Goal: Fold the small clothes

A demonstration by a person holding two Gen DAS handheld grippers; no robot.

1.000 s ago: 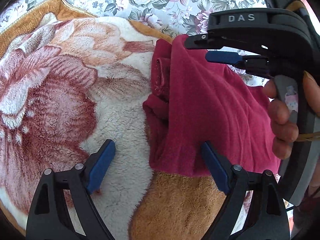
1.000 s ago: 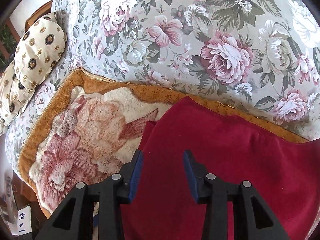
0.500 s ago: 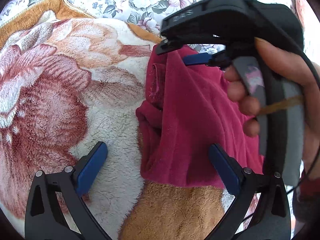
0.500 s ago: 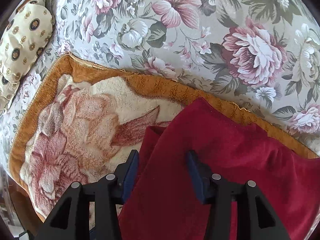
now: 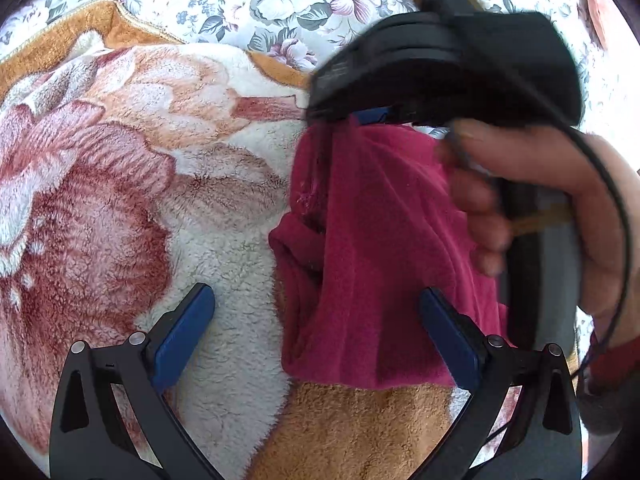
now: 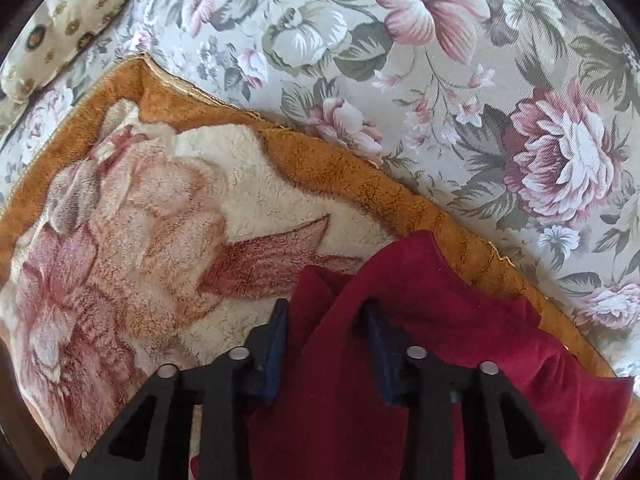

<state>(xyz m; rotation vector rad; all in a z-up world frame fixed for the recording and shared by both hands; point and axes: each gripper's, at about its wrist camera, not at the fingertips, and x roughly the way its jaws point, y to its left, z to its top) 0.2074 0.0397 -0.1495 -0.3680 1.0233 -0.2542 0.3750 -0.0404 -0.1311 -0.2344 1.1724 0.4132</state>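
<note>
A dark red fleece garment [image 5: 384, 248] lies crumpled on a fluffy floral blanket [image 5: 120, 200]. My left gripper [image 5: 314, 294] stands wide open above the garment's near left edge, one fingertip over the blanket and the other over the cloth, with nothing pinched. At the garment's far corner my right gripper [image 6: 324, 320] is closing its jaws on a raised fold of the red garment [image 6: 440, 340], and the cloth bunches up between the pads. The left wrist view shows that right gripper [image 5: 372, 114] held by a hand [image 5: 560, 208], with creases running up to it.
The blanket has an orange-brown border [image 6: 340, 168] and lies on a grey flowered bedspread [image 6: 480, 80]. A cream cushion with dark medallions [image 6: 60, 28] sits at the far left. A black cable [image 5: 624, 240] loops around the hand.
The right gripper dropped onto the garment's far corner and its jaws narrowed around a fold. The left jaws spread slightly wider and stayed in place.
</note>
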